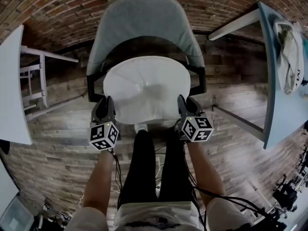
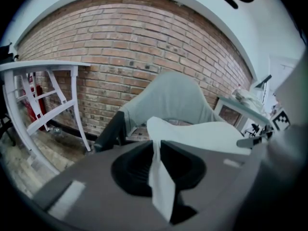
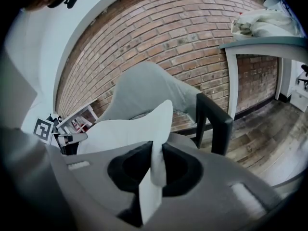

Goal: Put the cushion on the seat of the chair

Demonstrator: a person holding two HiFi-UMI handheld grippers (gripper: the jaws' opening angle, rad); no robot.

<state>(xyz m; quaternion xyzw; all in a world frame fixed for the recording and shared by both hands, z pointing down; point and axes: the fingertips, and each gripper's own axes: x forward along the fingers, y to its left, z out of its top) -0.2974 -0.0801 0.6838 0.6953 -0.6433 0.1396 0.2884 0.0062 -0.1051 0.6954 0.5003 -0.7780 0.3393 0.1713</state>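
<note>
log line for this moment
left tool: shut on cushion | right tool: shut on cushion | cushion: held over chair

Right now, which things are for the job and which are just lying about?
For the job: cushion, pinched at its edge by the left gripper and the right gripper; grey chair.
Lying about: white table on the left; desk on the right; crumpled cloth on that desk.

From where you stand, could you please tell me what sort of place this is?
Probably a studio or workroom indoors: a brick wall, a plank floor, a white table at the side and a grey chair.
</note>
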